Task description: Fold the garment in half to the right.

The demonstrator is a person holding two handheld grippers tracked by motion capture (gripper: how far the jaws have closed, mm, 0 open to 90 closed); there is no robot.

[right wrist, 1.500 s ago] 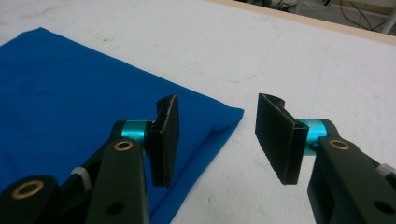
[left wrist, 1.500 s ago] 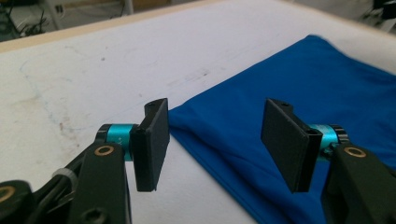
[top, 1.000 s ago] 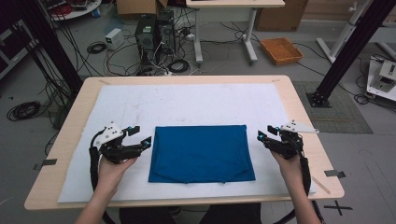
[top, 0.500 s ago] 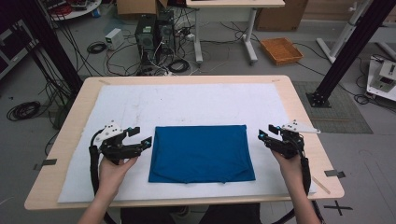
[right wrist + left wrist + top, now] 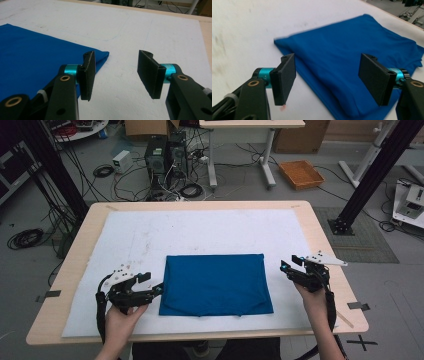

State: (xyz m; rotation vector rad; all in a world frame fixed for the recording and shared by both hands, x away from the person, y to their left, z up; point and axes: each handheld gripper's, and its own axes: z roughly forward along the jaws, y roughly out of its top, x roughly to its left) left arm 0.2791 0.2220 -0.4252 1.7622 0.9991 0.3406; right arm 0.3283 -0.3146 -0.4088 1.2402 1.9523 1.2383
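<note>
The folded blue cloth (image 5: pixel 216 284) lay flat between my tools, its near-left edge under my left gripper's (image 5: pixel 327 78) released jaws, my right gripper (image 5: pixel 116 75) gaping beside its corner; I judged pinching all layers together best.

This is a lab or robotics workshop — the concrete floor (image 5: pixel 240 180) beyond the tabletop's far edge is strewn with loose cables (image 5: pixel 175 187), and a black computer tower (image 5: pixel 162 157) stands among them. Black metal frame posts (image 5: pixel 377 170) rise past the tabletop's (image 5: pixel 200 205) right and left far corners. A second desk on white legs (image 5: pixel 267 155) sits behind, cardboard boxes (image 5: pixel 145 127) against the wall — and an orange tray (image 5: pixel 301 174) on the floor.
</note>
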